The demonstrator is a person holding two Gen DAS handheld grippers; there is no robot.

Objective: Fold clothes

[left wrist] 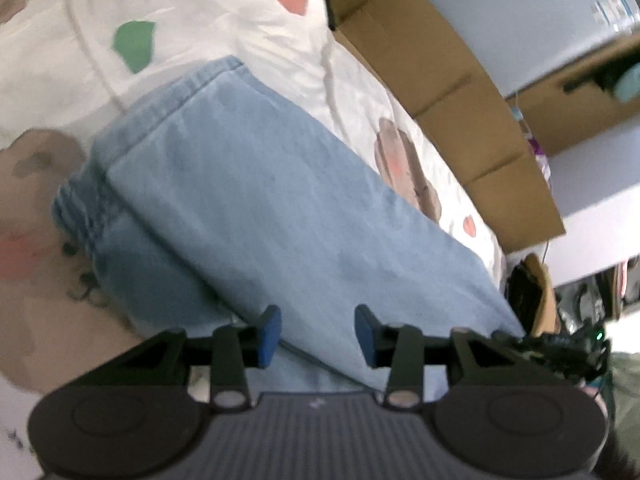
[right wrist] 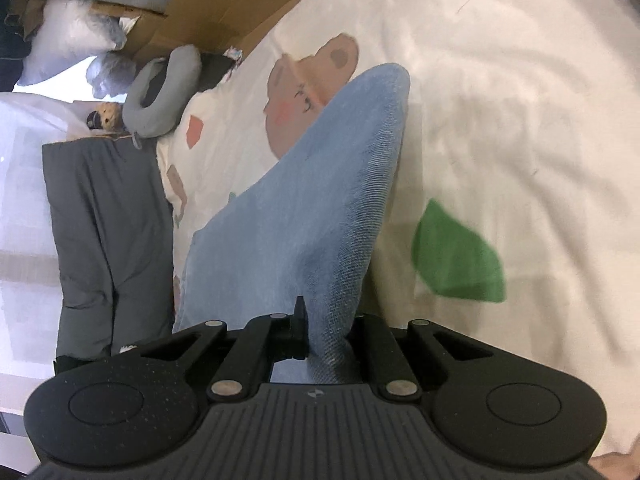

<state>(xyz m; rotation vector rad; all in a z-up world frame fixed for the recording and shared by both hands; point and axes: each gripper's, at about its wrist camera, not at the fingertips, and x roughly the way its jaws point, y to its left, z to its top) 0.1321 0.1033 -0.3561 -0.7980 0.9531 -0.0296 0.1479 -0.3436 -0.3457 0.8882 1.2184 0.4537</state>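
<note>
Light blue denim trousers (left wrist: pixel 260 200) lie folded on a white bedsheet (left wrist: pixel 240 20) printed with bears and leaves; their gathered waistband shows at the left. My left gripper (left wrist: pixel 318 336) hovers over the near edge of the denim, its blue pads (left wrist: pixel 270 336) apart and pressing on nothing. In the right wrist view a part of the same denim (right wrist: pixel 320 200) rises off the sheet (right wrist: pixel 520 100) in a taut ridge that runs into my right gripper (right wrist: pixel 324 332). That gripper is shut on the cloth, which hides one finger.
Flattened cardboard (left wrist: pixel 440 80) runs along the bed's far side. A grey neck pillow (right wrist: pixel 160 92), a small plush toy (right wrist: pixel 106 116) and a dark grey quilted cover (right wrist: pixel 108 220) sit at the left of the right wrist view. Cluttered shelves lie beyond the bed.
</note>
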